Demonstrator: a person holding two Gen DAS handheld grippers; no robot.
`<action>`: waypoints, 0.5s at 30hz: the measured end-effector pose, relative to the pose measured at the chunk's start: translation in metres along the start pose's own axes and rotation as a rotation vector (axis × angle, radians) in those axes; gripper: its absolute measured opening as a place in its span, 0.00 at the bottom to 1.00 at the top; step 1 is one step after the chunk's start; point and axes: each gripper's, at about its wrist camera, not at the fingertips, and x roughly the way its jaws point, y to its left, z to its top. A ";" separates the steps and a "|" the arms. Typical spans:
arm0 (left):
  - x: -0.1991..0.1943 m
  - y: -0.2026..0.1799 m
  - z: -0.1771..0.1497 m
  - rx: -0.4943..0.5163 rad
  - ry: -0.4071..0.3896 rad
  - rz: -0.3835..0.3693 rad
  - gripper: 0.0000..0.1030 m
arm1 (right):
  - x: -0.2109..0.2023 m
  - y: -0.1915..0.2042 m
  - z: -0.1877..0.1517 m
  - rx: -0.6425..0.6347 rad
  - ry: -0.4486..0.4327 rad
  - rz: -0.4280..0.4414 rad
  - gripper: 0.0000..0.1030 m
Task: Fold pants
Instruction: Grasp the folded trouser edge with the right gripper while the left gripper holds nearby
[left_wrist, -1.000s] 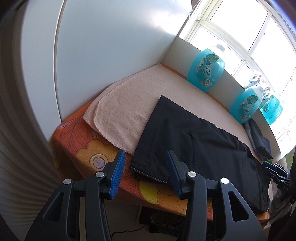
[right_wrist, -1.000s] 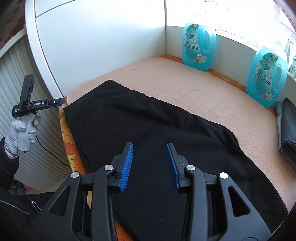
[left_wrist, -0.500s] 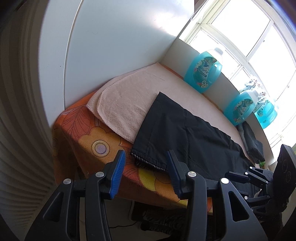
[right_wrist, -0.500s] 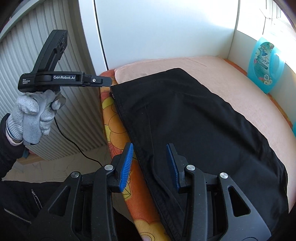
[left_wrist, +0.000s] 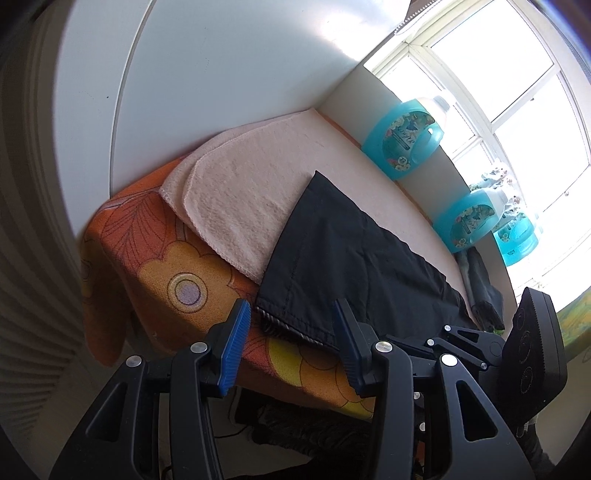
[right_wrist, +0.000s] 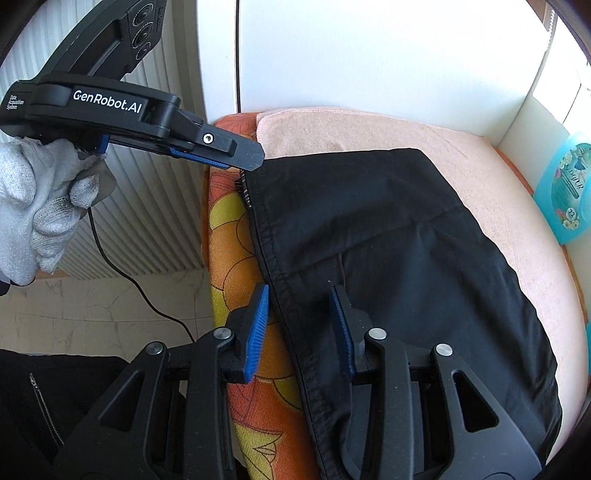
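Note:
Black pants lie flat on a pink towel over an orange flowered cover; they also show in the right wrist view. My left gripper is open, its jaws on either side of the near hem corner. It shows from the side in the right wrist view, at the pants' far left corner. My right gripper is open, straddling the pants' hemmed edge at the table's side. It shows in the left wrist view at the lower right.
Blue detergent bottles stand along the window wall; one shows in the right wrist view. A dark folded garment lies beside them. A white cabinet wall borders the table. A radiator and a cable are at the left.
Both grippers have closed in on the pants' near edge. My right gripper swung left to the hemmed edge; the left gripper came up to the hem corner.

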 end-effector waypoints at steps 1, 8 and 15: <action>0.001 0.000 0.000 -0.001 0.005 0.002 0.43 | 0.000 -0.003 0.000 0.014 -0.003 0.008 0.25; 0.009 -0.005 -0.001 -0.007 0.031 0.018 0.48 | -0.001 -0.028 -0.004 0.151 -0.026 0.091 0.12; 0.015 -0.025 -0.009 0.077 0.010 0.083 0.46 | -0.001 -0.026 -0.005 0.159 -0.048 0.087 0.12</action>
